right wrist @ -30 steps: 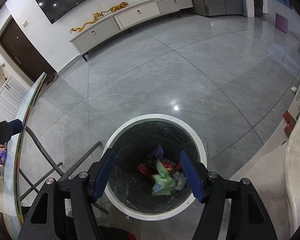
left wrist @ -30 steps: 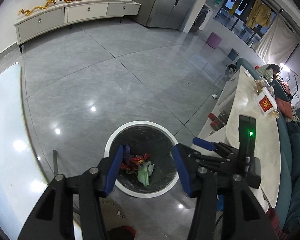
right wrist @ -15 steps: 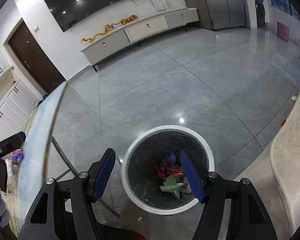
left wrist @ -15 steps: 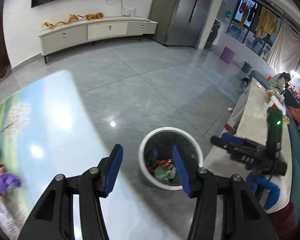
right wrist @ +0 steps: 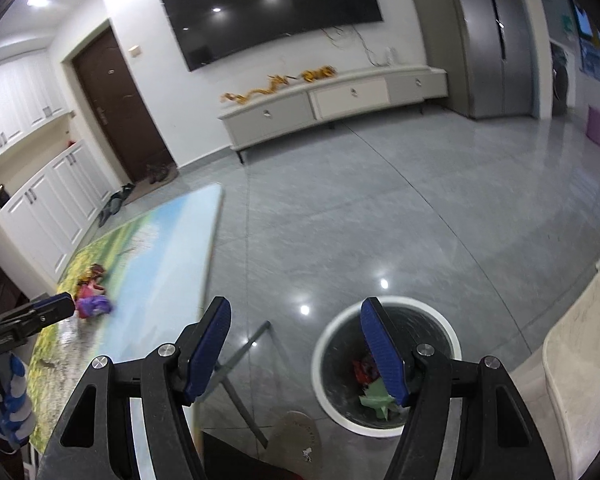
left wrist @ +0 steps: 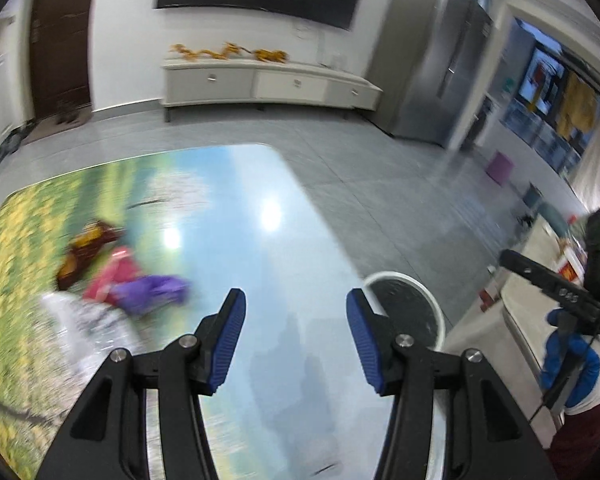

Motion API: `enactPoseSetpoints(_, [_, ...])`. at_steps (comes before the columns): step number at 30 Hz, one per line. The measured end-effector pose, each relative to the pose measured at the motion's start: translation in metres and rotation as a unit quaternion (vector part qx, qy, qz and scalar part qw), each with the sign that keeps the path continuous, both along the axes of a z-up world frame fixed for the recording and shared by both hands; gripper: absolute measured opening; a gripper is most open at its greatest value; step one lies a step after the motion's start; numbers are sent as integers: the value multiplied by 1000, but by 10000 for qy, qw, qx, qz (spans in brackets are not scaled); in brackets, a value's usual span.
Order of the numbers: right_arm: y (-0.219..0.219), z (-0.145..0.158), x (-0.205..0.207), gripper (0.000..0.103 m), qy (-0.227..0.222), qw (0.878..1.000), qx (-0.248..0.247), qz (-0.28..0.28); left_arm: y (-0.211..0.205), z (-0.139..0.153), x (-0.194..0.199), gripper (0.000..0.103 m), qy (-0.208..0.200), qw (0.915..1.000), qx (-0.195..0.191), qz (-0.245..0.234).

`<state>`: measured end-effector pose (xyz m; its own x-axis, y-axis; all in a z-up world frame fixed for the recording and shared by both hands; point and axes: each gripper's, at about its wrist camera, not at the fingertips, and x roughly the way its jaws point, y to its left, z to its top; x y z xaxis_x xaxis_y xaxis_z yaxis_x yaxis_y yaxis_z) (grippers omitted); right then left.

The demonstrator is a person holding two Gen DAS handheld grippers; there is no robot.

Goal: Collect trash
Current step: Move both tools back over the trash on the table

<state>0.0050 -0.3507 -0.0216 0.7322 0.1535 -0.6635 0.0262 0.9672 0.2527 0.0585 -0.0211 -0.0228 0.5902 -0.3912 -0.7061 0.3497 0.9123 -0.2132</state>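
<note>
A white-rimmed trash bin (right wrist: 383, 364) stands on the floor with red and green wrappers inside; it also shows in the left wrist view (left wrist: 407, 308). Trash lies on the printed table (left wrist: 260, 264): a purple wrapper (left wrist: 152, 290), a pink one (left wrist: 116, 272), a brown-yellow one (left wrist: 84, 248) and clear plastic (left wrist: 84, 324). The purple wrapper also shows in the right wrist view (right wrist: 94, 305). My left gripper (left wrist: 296, 338) is open and empty over the table, right of the trash. My right gripper (right wrist: 296, 354) is open and empty above the floor between table and bin.
A pale counter (right wrist: 579, 360) runs along the right of the bin. The table's metal legs (right wrist: 240, 364) show under its edge. A TV cabinet (right wrist: 331, 100) stands against the far wall across grey tiled floor (right wrist: 379, 208).
Both grippers have lifted away from above the bin and swung left toward the table. The left one now hangs over the tabletop with the trash in view. Both stay open.
</note>
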Motion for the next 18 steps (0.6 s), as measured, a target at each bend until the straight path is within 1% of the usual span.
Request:
enactPoseSetpoints(4, [31,19,0,65,-138,9994,-153,296,59,-2,-7,51,-23,9988,-100,486])
enactPoseSetpoints(6, [46,24,2,65,-179,9987,-210,440,86,-5,-10,51,-19,9973,-92,728])
enactPoseSetpoints(10, [78,28,15,65,-206,9959,-285,828,126,-18,-10,50,97,9942,-80,1067])
enactPoseSetpoints(14, [110,23,25,65,-131,9929,-351,1131,151,-37,-5,50,350,9913,-109,1262])
enactPoseSetpoints(18, [139,12,44,65,6,9891,-400,1419,161,-56,5,50,559,9896,-150,1317])
